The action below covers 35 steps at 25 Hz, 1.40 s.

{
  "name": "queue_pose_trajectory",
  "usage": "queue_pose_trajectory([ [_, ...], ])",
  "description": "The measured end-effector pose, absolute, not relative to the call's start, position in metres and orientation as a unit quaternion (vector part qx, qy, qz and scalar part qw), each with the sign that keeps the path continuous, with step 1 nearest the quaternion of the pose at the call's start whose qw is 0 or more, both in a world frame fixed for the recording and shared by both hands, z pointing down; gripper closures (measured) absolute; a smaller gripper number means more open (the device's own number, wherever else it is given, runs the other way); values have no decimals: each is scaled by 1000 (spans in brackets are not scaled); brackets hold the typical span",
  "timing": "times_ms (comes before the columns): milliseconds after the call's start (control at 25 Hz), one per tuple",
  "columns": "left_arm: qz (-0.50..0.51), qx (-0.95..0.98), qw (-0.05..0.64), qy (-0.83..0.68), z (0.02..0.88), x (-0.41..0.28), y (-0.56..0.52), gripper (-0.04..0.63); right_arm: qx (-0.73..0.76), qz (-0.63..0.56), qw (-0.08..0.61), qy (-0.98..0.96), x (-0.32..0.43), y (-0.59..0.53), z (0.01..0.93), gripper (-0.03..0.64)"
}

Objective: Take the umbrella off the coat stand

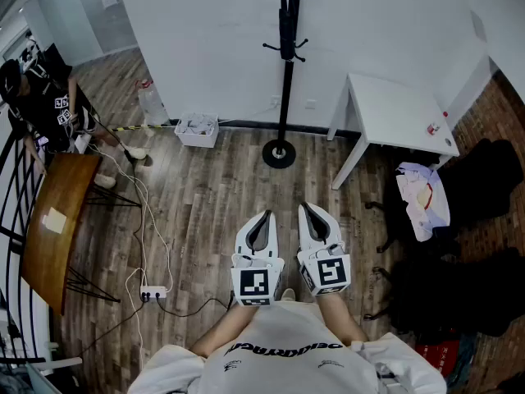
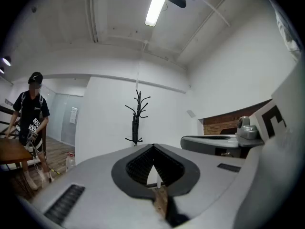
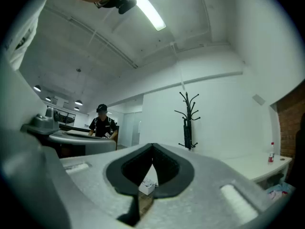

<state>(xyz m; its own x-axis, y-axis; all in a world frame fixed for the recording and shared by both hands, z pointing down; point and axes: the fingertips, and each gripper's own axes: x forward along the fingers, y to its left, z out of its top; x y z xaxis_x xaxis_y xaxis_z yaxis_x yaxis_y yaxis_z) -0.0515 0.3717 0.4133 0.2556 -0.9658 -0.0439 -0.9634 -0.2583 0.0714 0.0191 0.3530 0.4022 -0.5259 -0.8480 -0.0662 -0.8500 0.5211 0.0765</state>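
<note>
Tongs left (image 1: 264,215) and tongs right (image 1: 306,208) are both pressed together, empty, facing umbrella (image 1: 285,27).

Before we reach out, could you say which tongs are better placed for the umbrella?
Right, marginally: both are shut and empty, but the right tongs sit slightly nearer the umbrella on the coat stand than the left tongs.

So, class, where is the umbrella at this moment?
In the head view the umbrella hangs folded on the coat stand at top centre, against the white wall and just left of the white table.
</note>
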Motion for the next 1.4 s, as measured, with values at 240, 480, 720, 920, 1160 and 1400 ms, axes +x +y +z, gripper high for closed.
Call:
queue_pose_trajectory([
  [240, -42, 796, 16, -604, 414, -64, 375, 598, -492, 60, 1, 868, 5, 358, 404, 618],
  [480, -49, 804, 16, -592, 412, -76, 373, 598, -501, 53, 12, 864, -3, 358, 400, 618],
  [720, -50, 813, 3, -580, 414, -86, 371, 598, -513, 27, 2, 858, -13, 359, 410, 618],
  [920, -55, 822, 23, -566, 423, -88, 368, 598, -530, 29, -5, 848, -9, 362, 412, 618],
  [1160, -48, 830, 34, -554, 441, -90, 350, 598, -533, 0, 10, 846, -10, 348, 427, 618],
  [1400, -34, 832, 27, -552, 450, -85, 306, 598, -537, 2, 16, 843, -5, 308, 435, 618],
])
